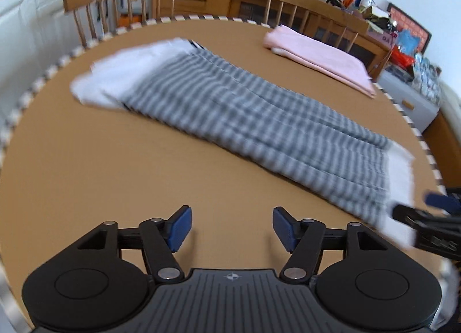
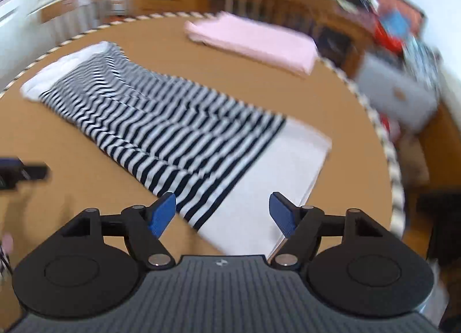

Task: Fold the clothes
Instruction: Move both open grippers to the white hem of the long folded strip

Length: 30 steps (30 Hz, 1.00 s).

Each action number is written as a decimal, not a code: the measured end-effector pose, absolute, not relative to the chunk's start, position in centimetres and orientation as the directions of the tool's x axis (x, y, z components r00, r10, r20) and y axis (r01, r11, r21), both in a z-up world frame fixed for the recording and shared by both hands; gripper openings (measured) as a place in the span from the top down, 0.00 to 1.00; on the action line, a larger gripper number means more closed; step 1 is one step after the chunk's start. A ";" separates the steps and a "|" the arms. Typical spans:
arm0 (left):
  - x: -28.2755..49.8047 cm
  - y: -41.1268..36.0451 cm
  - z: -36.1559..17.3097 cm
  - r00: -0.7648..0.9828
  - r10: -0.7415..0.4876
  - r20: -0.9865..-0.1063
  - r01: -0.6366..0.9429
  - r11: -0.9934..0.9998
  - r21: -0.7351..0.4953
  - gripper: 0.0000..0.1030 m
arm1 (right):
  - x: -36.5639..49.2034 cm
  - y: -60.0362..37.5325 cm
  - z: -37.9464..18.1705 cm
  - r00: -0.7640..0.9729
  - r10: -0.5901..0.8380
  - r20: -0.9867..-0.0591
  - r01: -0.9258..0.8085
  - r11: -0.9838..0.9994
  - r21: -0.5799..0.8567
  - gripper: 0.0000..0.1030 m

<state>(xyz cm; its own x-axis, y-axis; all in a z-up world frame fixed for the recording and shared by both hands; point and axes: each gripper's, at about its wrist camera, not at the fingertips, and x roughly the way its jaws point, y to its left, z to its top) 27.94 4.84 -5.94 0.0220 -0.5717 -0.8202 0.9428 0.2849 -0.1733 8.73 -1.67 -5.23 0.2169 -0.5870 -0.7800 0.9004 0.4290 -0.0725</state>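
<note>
1. The left claw (image 1: 230, 228) is spread wide with nothing in it, hovering over bare brown table (image 1: 86, 174) just short of the garment's long edge.
2. The striped garment (image 2: 161, 128) lies flat as a long, narrow band across the middle of the table, white ends showing. It looks already folded lengthwise; the crosswise folds appear to be left.
3. The right claw (image 2: 222, 213) is likewise open and empty, poised over the garment's near white hem (image 2: 276, 177).
4. At the far right edge sits a pink cloth (image 2: 253, 42), folded into a neat rectangle, apparently finished and set aside, well apart from the striped piece.
</note>
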 end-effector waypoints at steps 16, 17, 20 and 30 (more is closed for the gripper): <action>20.7 6.9 -5.6 0.126 -0.511 -0.850 0.798 0.561 -0.219 0.32 | 6.4 -4.2 -4.3 0.420 -0.495 -0.761 0.744 0.668 -0.025 0.25; 20.3 6.7 -5.7 0.130 -0.503 -0.855 0.787 0.576 -0.220 0.32 | 6.2 -4.7 -4.4 0.434 -0.481 -0.762 0.722 0.692 -0.025 0.25; 18.6 6.1 -6.2 0.165 -0.482 -0.860 0.750 0.628 -0.209 0.31 | 5.9 -6.5 -4.8 0.476 -0.433 -0.765 0.650 0.759 -0.025 0.26; 10.5 4.0 -7.6 0.321 -0.414 -0.852 0.445 0.860 -0.251 0.31 | 3.6 -12.3 -5.6 0.567 -0.271 -0.778 0.375 0.926 -0.049 0.27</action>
<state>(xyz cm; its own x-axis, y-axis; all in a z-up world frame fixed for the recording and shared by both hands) 10.52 4.05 -7.60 0.3208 -0.4143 -0.8518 0.4448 0.8598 -0.2506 3.56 -12.27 -5.59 0.5666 -0.2710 -0.7782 0.3755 0.9255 -0.0489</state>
